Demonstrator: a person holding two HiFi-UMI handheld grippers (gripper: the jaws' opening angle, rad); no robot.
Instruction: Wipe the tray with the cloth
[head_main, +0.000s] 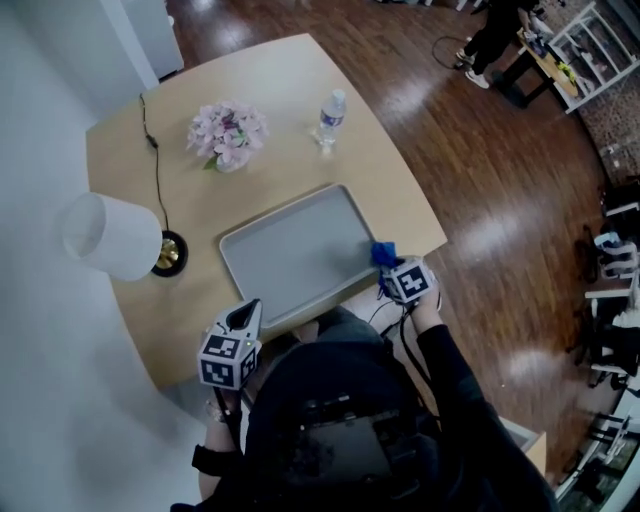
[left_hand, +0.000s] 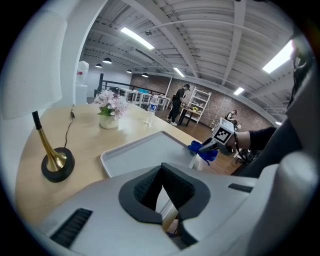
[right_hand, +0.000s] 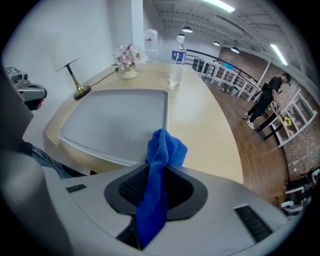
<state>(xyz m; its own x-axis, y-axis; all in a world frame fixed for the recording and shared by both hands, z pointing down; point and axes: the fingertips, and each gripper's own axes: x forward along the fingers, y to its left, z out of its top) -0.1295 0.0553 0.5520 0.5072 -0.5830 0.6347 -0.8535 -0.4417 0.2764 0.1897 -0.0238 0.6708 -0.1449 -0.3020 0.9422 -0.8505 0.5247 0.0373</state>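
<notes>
Our right gripper (head_main: 389, 267) pinches the cloth (right_hand: 161, 150) at the lower-right corner of the tray (head_main: 290, 250) in the head view, while our left gripper (head_main: 248, 311) has its jaws pressed together on nothing, so the unsteadied tray may slide as we wipe.

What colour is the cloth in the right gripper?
Blue, plain with no pattern. The cloth shows best in the right gripper view.

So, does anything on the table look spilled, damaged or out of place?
Nothing stands out. The tray lies flat near the table's edge, the water bottle and flower vase stand upright, and the right gripper holds the blue cloth.
</notes>
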